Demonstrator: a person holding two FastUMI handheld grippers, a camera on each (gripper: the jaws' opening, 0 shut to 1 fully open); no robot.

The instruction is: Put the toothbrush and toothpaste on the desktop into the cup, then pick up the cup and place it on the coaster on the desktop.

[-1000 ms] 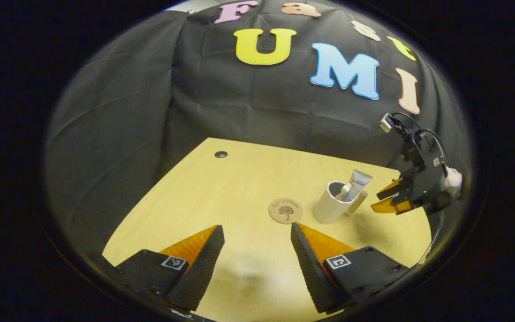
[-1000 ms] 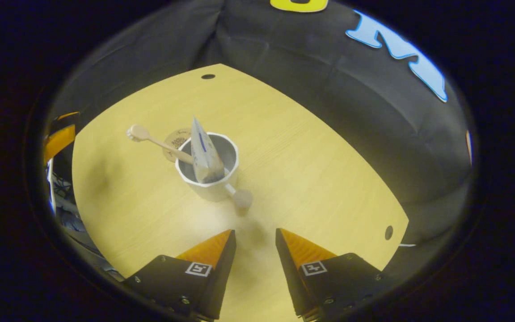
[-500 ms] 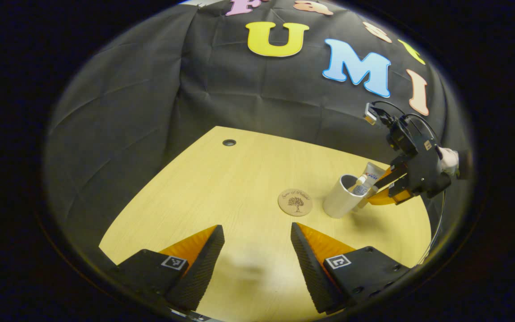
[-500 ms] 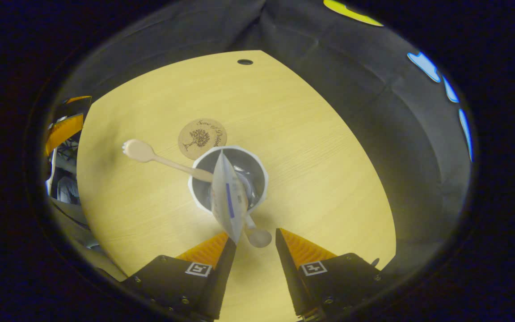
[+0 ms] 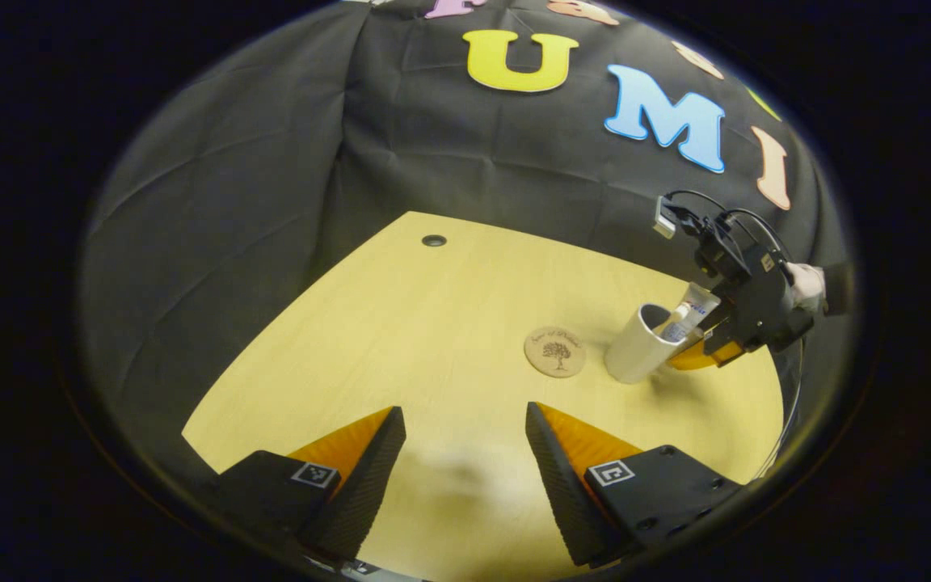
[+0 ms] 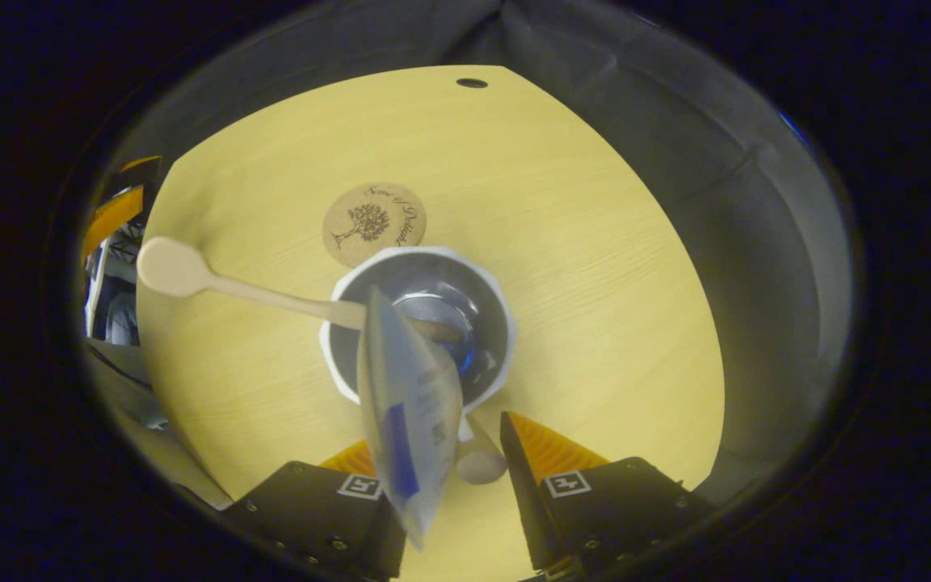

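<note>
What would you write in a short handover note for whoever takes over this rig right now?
Left gripper: open, holding nothing, above the desktop.
Right gripper: open, its fingers either side of the cup's handle, not yet closed.
Done: toothbrush and toothpaste stand in the white cup.
Left: grip the handle, lift the cup, set it on the coaster just beside it.
</note>
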